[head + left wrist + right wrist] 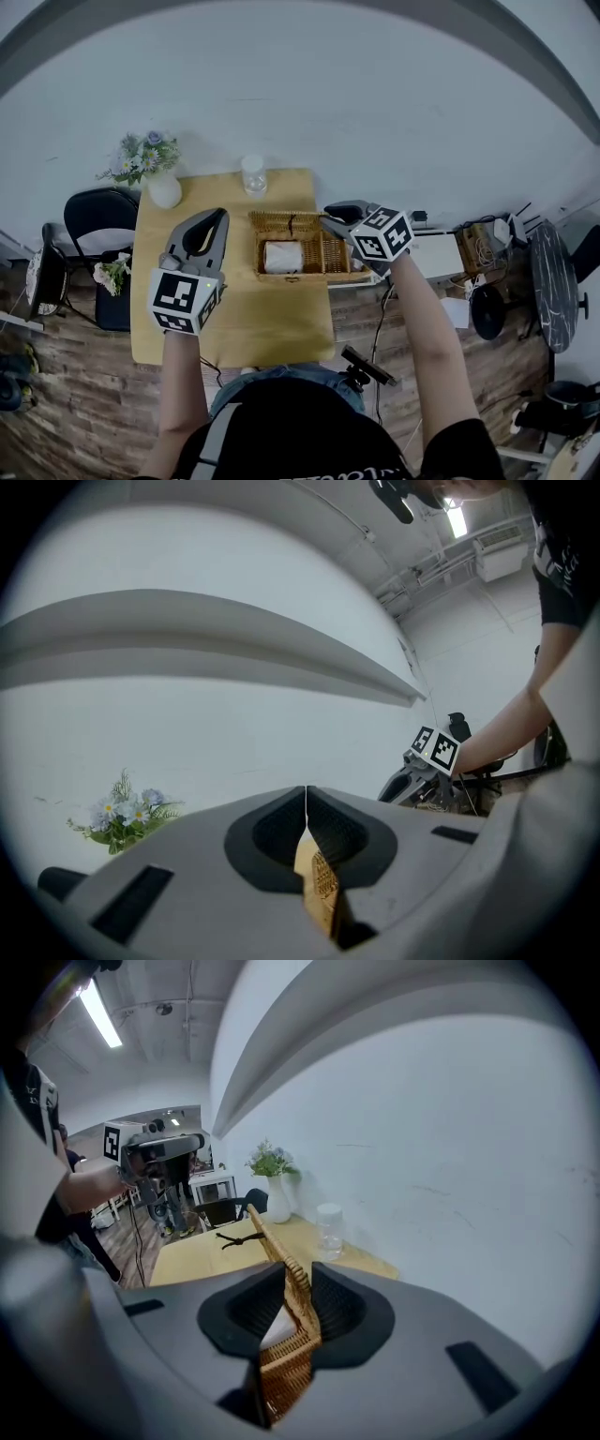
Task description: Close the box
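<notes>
Wicker box [330, 255] at table [234, 328] right edge; right gripper [298, 1286] pinches its raised lid [267, 1237]. Left gripper [307, 796] closed, empty, over bare wood.

On your table [234, 328] the wicker box [333, 255] sits right of centre, lid [281, 221] raised along its far side, jar [253, 174] behind, flower vase [164, 190] far left.

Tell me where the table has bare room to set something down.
The light wooden table is bare along its near edge, in front of the woven wicker box. Crowded at the back: white flower vase, clear glass jar.
</notes>
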A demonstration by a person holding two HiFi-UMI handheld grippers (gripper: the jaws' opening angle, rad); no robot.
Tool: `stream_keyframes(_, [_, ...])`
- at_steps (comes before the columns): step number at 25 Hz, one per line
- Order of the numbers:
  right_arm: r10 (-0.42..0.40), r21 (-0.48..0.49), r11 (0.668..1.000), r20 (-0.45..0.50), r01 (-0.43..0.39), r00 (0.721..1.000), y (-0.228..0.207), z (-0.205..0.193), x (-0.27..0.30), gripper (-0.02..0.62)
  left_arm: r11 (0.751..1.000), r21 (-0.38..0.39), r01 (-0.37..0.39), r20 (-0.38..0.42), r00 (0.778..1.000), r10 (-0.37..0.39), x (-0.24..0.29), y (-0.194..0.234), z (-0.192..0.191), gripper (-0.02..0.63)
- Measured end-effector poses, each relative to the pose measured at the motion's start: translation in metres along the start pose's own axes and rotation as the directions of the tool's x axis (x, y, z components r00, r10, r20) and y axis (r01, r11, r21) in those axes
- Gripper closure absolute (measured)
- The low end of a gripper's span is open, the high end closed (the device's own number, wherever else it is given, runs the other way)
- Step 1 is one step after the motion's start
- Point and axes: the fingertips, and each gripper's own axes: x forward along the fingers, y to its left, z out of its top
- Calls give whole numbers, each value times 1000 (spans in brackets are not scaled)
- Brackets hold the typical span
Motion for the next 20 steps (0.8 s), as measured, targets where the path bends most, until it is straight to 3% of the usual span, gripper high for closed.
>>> stream_keyframes(5, [35, 0, 999, -14, -35, 999, 18, -12, -6, 491, 1000, 3, 24, -10, 1000, -24, -3, -4, -4, 593])
stream_keyframes(14, [56, -187, 977, -221, -99, 974, 56, -45, -7, 482, 997, 9, 75, -7, 997, -75, -2, -16, -4, 592])
stream_keyframes(20, [50, -240, 961, -325, -134, 944, 72, -68, -1, 471, 997, -3, 75, -3, 997, -75, -4, -11, -6, 594])
